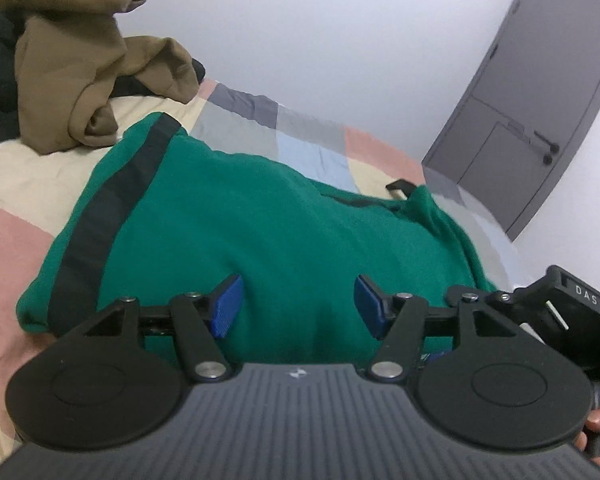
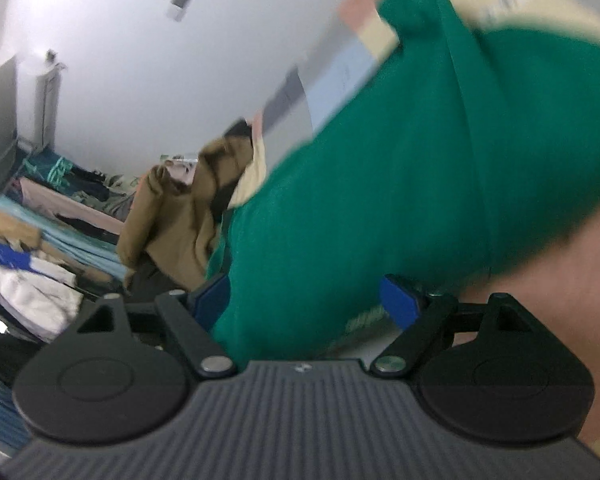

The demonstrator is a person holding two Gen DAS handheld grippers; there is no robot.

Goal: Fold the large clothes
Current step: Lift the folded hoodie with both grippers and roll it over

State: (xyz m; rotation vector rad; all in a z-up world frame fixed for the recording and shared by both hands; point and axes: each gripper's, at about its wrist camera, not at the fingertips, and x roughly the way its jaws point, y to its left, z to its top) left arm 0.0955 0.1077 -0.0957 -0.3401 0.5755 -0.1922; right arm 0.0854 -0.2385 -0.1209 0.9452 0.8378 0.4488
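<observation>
A: Fleece first, left wrist view: green garment (image 1: 236, 216) lies folded on the patchwork bed (image 1: 28, 184), left gripper (image 1: 298, 306) released just above its near edge.

B: Right wrist view (blurred): right gripper (image 2: 304, 300) spread wide, gripping nothing. I'd smooth the edges square before moving to the brown garment (image 2: 172, 216).

The green garment (image 1: 260, 240) lies folded and flat on the patchwork bedspread. A black stripe (image 1: 112, 216) runs along its edge at 9 o'clock; its fabric looks soft like fleece.
</observation>
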